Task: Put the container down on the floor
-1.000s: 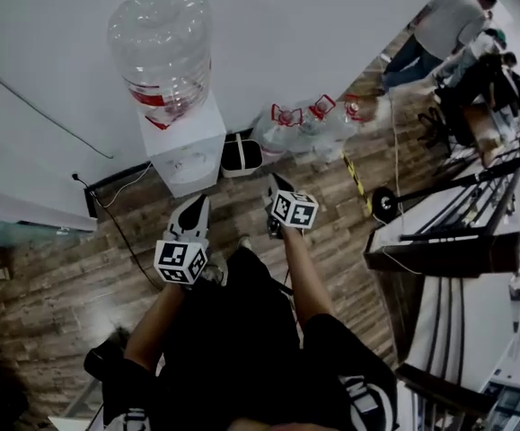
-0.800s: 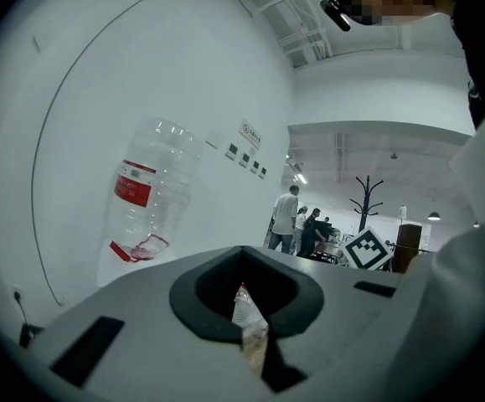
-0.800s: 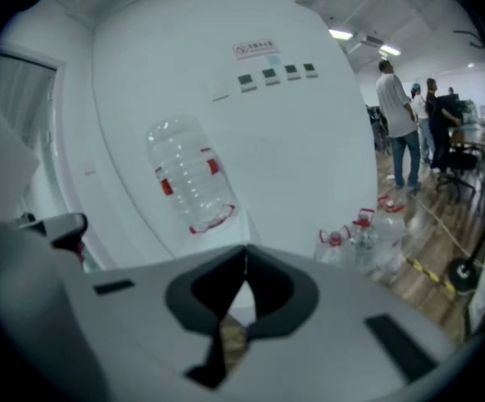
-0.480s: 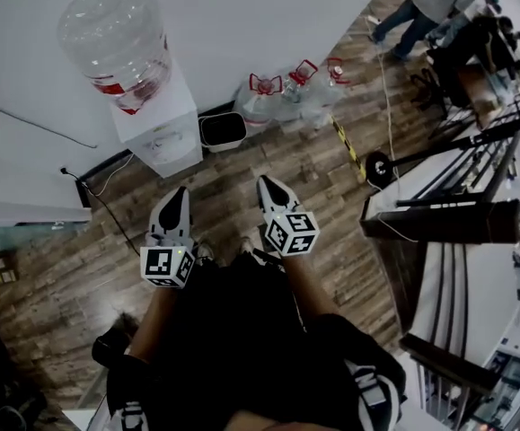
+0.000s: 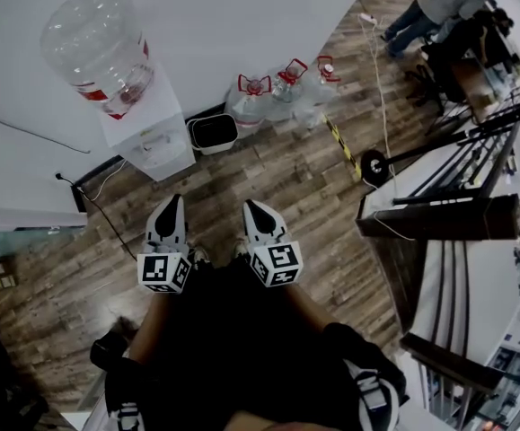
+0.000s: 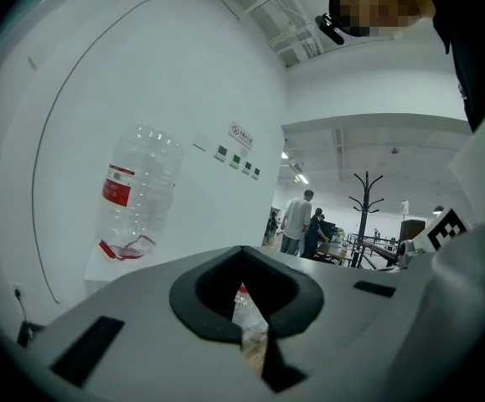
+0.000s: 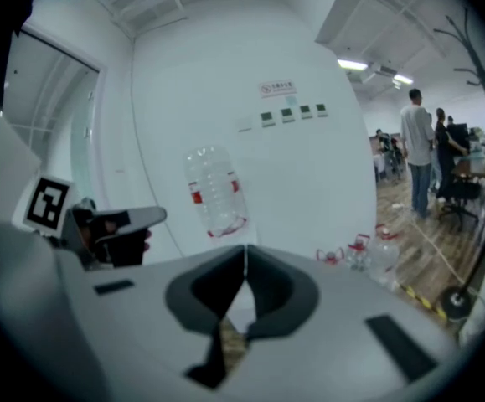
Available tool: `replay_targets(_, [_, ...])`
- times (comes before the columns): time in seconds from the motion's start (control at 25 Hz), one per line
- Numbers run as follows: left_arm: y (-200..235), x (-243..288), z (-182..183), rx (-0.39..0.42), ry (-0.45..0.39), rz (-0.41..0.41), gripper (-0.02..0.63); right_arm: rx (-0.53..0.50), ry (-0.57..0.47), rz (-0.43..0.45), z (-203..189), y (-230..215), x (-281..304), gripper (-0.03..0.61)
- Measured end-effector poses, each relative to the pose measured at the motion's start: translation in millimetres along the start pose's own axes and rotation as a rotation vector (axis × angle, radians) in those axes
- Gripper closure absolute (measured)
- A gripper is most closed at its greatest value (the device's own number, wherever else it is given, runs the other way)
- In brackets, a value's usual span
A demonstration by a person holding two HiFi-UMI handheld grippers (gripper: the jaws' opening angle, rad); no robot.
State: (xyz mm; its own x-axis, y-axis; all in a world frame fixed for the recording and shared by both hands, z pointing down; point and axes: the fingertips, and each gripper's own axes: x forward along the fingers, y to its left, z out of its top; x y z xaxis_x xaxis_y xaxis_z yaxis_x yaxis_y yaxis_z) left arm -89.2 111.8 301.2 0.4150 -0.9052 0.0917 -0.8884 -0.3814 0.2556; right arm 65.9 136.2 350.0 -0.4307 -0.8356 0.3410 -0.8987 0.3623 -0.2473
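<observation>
A small white container with a black rim [image 5: 213,133] stands on the wooden floor against the wall, beside the water dispenser [image 5: 147,142]. Three clear water jugs with red handles [image 5: 282,88] sit on the floor to its right. My left gripper [image 5: 171,205] and right gripper [image 5: 251,208] hang side by side close to my body, well short of the container. Both point toward the wall. The left gripper's jaws [image 6: 242,254] meet at the tips with nothing between them. The right gripper's jaws [image 7: 245,254] are shut and empty too.
A big upturned bottle [image 5: 93,48] tops the dispenser. A black cable [image 5: 107,214] runs across the floor at the left. A round black stand base [image 5: 372,164] and dark tables with rails [image 5: 439,214] fill the right. People [image 5: 439,3] stand at the far right.
Both grippers have drawn back toward my body, away from the container and jugs. The view has shifted, so the dispenser and container now sit farther left and farther off.
</observation>
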Motion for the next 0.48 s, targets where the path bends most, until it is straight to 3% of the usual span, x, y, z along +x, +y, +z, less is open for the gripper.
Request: replay_targets(0.48, [-12.0,-2.1,-3.0,0.002,0.004,-0.025,0.586,-0.031,-0.007,0.008,-2.4,10.6,-9.7,0.545])
